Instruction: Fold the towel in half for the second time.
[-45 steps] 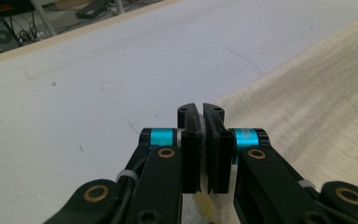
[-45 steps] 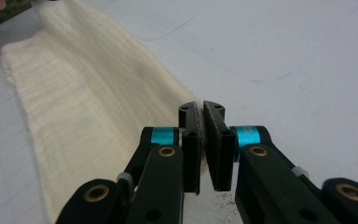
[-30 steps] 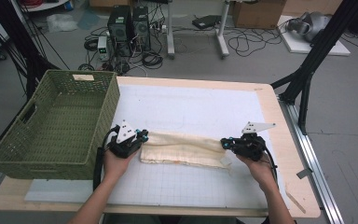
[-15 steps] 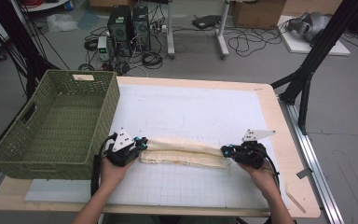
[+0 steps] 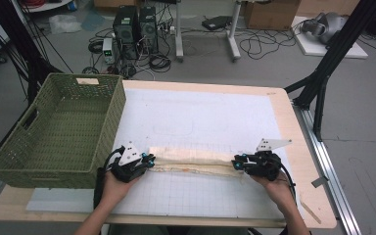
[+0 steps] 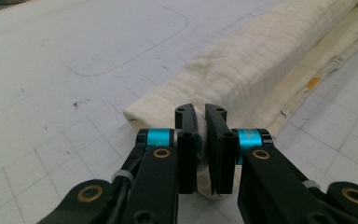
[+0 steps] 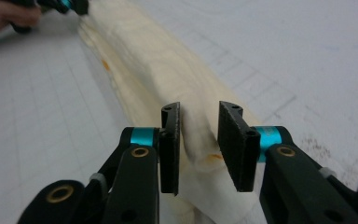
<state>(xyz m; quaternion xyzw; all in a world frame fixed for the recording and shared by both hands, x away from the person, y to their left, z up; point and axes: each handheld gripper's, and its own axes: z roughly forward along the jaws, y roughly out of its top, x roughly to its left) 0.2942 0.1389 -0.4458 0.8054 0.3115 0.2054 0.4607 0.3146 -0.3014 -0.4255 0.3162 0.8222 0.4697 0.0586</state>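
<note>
The bench (image 5: 293, 127) lay open across its far half, its white gridded mat (image 5: 200, 117) bare from the far edge down to my work, and a bare strip ran along the near edge under my wrists. At the left edge the green woven basket (image 5: 54, 132) stood close by my left hand, so room on that side was tight; toward the right edge only a band of wood was left beyond the mat. The folded cream cloth (image 5: 193, 159) lay as a long strip parallel to the near edge, stretched between my two tools. My left tool (image 5: 149, 160) was clenched on the cloth's left end, a pinch of fabric caught between its nearly closed jaws. My right tool (image 5: 236, 164) sat at the cloth's right end; its jaws had just been opening, and they stood released with the cloth's end lying between them, a gap beside the right-hand pad in the right gripper view.
</note>
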